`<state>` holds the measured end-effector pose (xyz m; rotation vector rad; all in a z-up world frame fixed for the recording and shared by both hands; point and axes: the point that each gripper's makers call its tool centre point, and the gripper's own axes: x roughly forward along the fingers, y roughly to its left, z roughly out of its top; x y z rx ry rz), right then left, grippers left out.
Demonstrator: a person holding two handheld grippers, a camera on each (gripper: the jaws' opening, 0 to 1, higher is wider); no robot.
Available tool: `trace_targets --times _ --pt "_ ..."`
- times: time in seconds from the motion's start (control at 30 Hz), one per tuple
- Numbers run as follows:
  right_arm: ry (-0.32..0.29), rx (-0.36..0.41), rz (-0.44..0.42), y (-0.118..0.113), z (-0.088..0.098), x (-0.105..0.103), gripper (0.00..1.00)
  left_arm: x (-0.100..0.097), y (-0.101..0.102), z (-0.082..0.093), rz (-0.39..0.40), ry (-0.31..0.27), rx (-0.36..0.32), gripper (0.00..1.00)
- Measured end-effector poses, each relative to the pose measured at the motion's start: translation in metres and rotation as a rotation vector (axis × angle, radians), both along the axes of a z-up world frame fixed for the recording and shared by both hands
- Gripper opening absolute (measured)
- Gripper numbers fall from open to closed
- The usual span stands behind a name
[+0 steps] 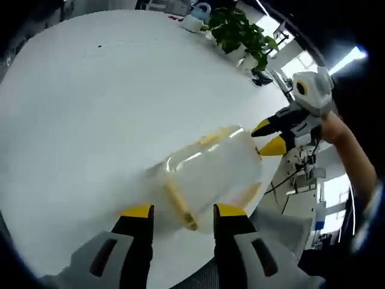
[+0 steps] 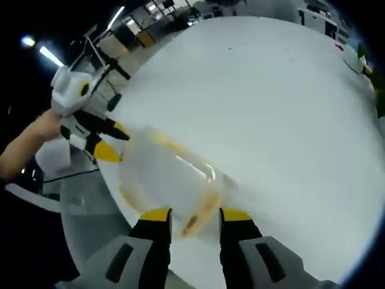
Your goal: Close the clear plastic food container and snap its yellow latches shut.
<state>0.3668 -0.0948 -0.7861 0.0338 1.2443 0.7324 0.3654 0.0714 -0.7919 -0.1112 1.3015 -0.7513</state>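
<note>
The clear plastic food container [image 1: 213,177], near the white desk [image 1: 90,108] edge, appears light, slick and thin-walled, best pressed at its yellow latches [image 1: 180,205]; left hand-held gripper [image 1: 181,212] and right hand-held gripper [image 2: 194,213] both open, holding nothing.

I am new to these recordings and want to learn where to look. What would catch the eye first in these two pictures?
First, the clear plastic food container with its yellow latches, lying near the edge of the big white table. Next, the two yellow-tipped tools on opposite sides of it: the left tool and the right tool, each with open jaws. A leafy green plant stands at the table's far edge.
</note>
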Motion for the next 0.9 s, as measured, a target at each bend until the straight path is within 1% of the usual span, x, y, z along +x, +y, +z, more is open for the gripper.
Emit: trace_targets --times 0.03,0.1,0.13,0.2,0.23,0.27,0.3,0.33,0.37,0.4,0.43,0.57,0.7,0.77,0.87,0.9 --pt "0.001 0.0 -0.004 0.0 0.0 0.0 0.3 0.0 0.001 -0.001 0.015 0.01 0.002 0.38" --pt "0.013 0.003 -0.044 -0.001 0.0 0.002 0.3 0.001 0.003 -0.003 0.023 0.011 0.007 0.37" --pt "0.024 0.007 -0.09 -0.001 0.0 0.004 0.3 0.002 0.003 -0.003 0.034 0.005 0.013 0.36" --pt "0.034 0.009 -0.135 -0.005 -0.001 0.007 0.3 0.005 0.006 -0.005 0.05 0.006 0.022 0.36" --pt "0.037 0.008 -0.143 -0.006 -0.001 0.007 0.3 0.005 0.006 -0.005 0.065 0.01 0.019 0.36" --pt "0.052 0.008 -0.166 -0.007 -0.002 0.006 0.3 0.006 0.006 -0.005 0.097 0.024 0.009 0.36" --pt "0.065 0.009 -0.184 -0.007 -0.002 0.005 0.3 0.006 0.006 -0.005 0.109 0.026 0.001 0.37" --pt "0.075 0.021 -0.217 -0.007 -0.003 0.006 0.3 0.009 0.007 -0.006 0.129 0.021 -0.002 0.37" --pt "0.105 0.042 -0.271 -0.006 -0.003 0.005 0.29 0.01 0.007 -0.007 0.137 0.021 -0.005 0.36" --pt "0.12 0.071 -0.304 -0.005 -0.001 0.006 0.27 0.01 0.006 -0.007 0.148 0.025 -0.013 0.36" --pt "0.12 0.098 -0.321 -0.003 0.0 0.008 0.27 0.009 0.004 -0.007 0.158 0.028 -0.019 0.36" --pt "0.114 0.061 -0.294 -0.008 -0.006 0.006 0.27 0.008 0.003 -0.009 0.158 0.03 -0.016 0.36" --pt "0.113 0.045 -0.277 -0.008 -0.011 0.002 0.27 0.008 0.004 -0.01 0.177 0.036 -0.017 0.36" --pt "0.116 0.041 -0.273 -0.007 -0.014 0.0 0.26 0.008 0.003 -0.01 0.177 0.037 -0.021 0.35" --pt "0.117 0.061 -0.284 -0.005 -0.014 0.002 0.26 0.008 0.002 -0.01 0.176 0.038 -0.022 0.35" --pt "0.119 0.066 -0.285 -0.004 -0.014 0.002 0.24 0.008 0.002 -0.01 0.176 0.04 -0.023 0.35"
